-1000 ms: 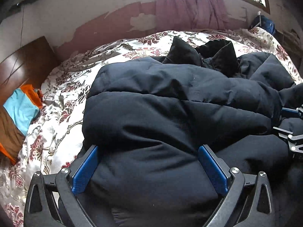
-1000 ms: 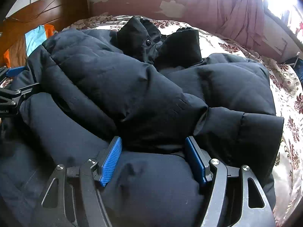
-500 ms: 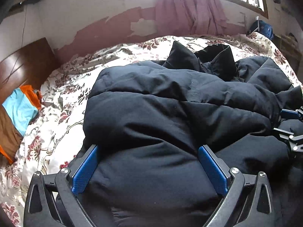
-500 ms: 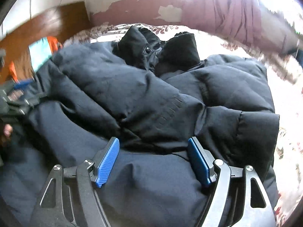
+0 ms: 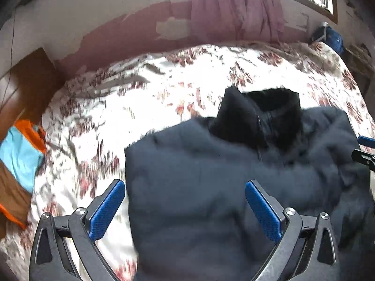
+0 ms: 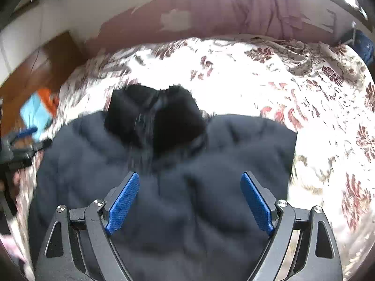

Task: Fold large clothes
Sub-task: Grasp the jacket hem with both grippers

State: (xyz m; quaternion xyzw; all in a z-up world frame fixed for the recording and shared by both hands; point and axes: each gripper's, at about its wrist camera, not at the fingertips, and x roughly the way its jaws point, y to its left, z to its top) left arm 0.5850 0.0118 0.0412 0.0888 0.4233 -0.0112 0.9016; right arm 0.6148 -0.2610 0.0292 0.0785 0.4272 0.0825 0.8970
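A dark navy padded jacket (image 6: pixel 187 187) lies on a bed (image 6: pixel 304 75) covered by a floral sheet, its black collar (image 6: pixel 154 121) pointing toward the far edge by the wall. Judging by its compact, squarish outline, the sleeves seem already folded in; whether a last fold remains is unclear, since both views are blurred.

The left tongs (image 5: pixel 185 210) stand wide apart over the jacket's left edge, gripping nothing. The right tongs (image 6: pixel 189 201) are spreading wider above the jacket's middle, with no cloth pinched between the blue pads (image 6: pixel 123 202). Whether either touches the fabric below cannot be told.
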